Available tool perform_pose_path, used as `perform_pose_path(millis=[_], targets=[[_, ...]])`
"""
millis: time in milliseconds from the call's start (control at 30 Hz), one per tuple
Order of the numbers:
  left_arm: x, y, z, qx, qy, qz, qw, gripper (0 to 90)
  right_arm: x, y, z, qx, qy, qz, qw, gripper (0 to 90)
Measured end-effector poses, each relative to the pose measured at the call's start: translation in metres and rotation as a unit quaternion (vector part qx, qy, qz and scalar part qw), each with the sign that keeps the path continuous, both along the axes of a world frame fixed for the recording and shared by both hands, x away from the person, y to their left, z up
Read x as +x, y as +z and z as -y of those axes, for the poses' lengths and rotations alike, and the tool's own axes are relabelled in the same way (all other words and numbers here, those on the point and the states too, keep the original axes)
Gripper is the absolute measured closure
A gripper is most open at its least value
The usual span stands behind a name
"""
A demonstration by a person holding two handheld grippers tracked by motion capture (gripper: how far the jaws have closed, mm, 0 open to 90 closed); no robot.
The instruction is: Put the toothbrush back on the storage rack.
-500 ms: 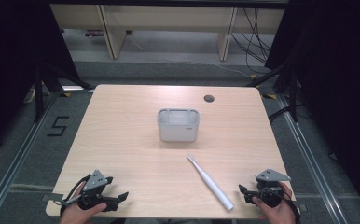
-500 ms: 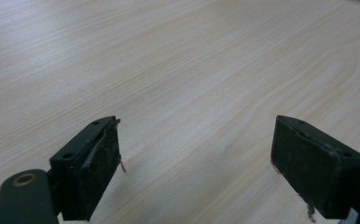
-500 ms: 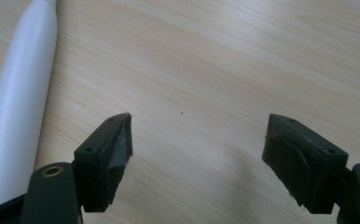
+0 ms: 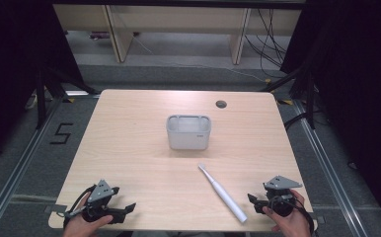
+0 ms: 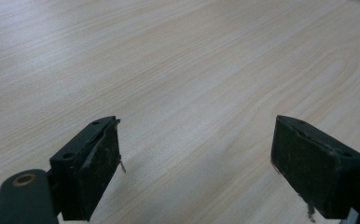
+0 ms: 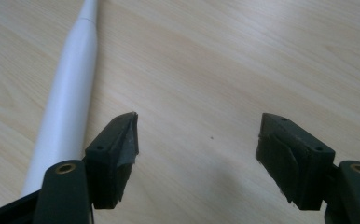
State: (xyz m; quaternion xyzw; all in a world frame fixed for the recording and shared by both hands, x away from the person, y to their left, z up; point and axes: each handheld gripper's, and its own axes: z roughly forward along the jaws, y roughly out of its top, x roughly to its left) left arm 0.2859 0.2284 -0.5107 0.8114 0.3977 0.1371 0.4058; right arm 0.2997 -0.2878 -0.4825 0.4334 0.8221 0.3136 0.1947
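Pale wood-grain worktop [image 4: 129, 148] is standing on a dark floor, with a cable hole [image 4: 221, 104] near its far right corner and a painted "5" [image 4: 61, 133] showing on the floor off its left edge. No brand or label is legible on any item.

A white toothbrush [image 4: 222, 192] is lying flat near the near edge, right of centre, its head pointing toward the centre and its handle end toward the near right corner. It is lying loose on the surface, touched by nothing. A grey holder [image 4: 188, 132] is sitting upright at the centre, open side up, well apart from the toothbrush; judged from the layout, it is serving as the receptacle for the toothbrush.

The right gripper [image 4: 257, 202] is resting at the near right corner, held in a hand [image 4: 289, 222]. Its jaws are standing wide with bare wood between them. In the right gripper view the toothbrush [image 6: 68, 102] is lying just beside one jaw, outside the gap, so the grip is not yet made. This placement is probably preparing a side approach to the handle.

The left gripper [image 4: 124, 210] is resting at the near left corner, jaws wide and empty, well apart from the toothbrush, probably standing by.
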Motion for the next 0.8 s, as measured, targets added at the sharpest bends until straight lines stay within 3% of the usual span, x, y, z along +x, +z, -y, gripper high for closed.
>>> perform_pose_path(millis=[33, 100, 167, 200, 233, 333, 400, 433, 500, 633, 700, 767, 800], targets=[[0.0, 0.001, 0.0, 0.004, -0.001, -0.002, 1.0, 14.8, -0.002, 0.003, -0.005, 0.006, -0.012, -0.012, 0.9998, 30.1], [0.0, 0.0, 0.0, -0.003, 0.001, 0.002, 1.0, 14.8, -0.001, 0.007, -0.01, 0.013, -0.011, -0.022, 0.9996, 29.8], [0.0, 0.001, 0.0, 0.002, 0.003, 0.001, 1.0, 14.8, 0.0, 0.009, -0.014, 0.008, -0.005, -0.022, 0.9997, 27.5], [0.0, 0.001, 0.0, 0.002, 0.002, 0.002, 1.0, 14.8, -0.002, 0.011, -0.019, 0.015, -0.018, -0.031, 0.9992, 26.6], [0.001, 0.001, -0.001, 0.004, 0.0, -0.001, 1.0, 14.8, 0.0, 0.012, -0.021, 0.01, -0.014, -0.027, 0.9995, 25.6], [0.0, 0.0, 0.001, -0.006, 0.007, -0.001, 1.0, 14.7, 0.002, 0.016, -0.028, -0.034, -0.003, -0.008, 0.9994, 23.3], [0.0, -0.001, 0.002, -0.007, 0.009, 0.002, 0.9999, 14.7, 0.003, 0.02, -0.033, -0.036, 0.007, -0.01, 0.9993, 20.9], [0.0, -0.001, 0.002, -0.006, 0.009, 0.002, 0.9999, 14.7, 0.002, 0.022, -0.038, -0.02, -0.001, -0.024, 0.9995, 20.5], [0.0, -0.001, 0.001, -0.005, 0.008, 0.002, 0.9999, 14.8, 0.006, 0.024, -0.042, -0.013, 0.017, -0.019, 0.9996, 20.9], [0.0, 0.001, -0.001, 0.005, 0.002, -0.001, 1.0, 14.8, 0.012, 0.027, -0.057, -0.003, 0.056, -0.023, 0.9982, 32.6], [0.0, 0.0, 0.0, -0.002, 0.008, 0.0, 1.0, 14.8, 0.012, 0.028, -0.067, 0.003, 0.053, -0.043, 0.9976, 34.8], [0.0, 0.0, 0.0, 0.001, 0.005, 0.0, 1.0, 14.7, 0.016, 0.025, -0.072, -0.005, 0.075, -0.028, 0.9968, 38.1], [0.0, -0.001, 0.001, -0.004, 0.007, 0.001, 1.0, 14.7, 0.018, 0.025, -0.076, -0.009, 0.077, -0.049, 0.9958, 38.7]])
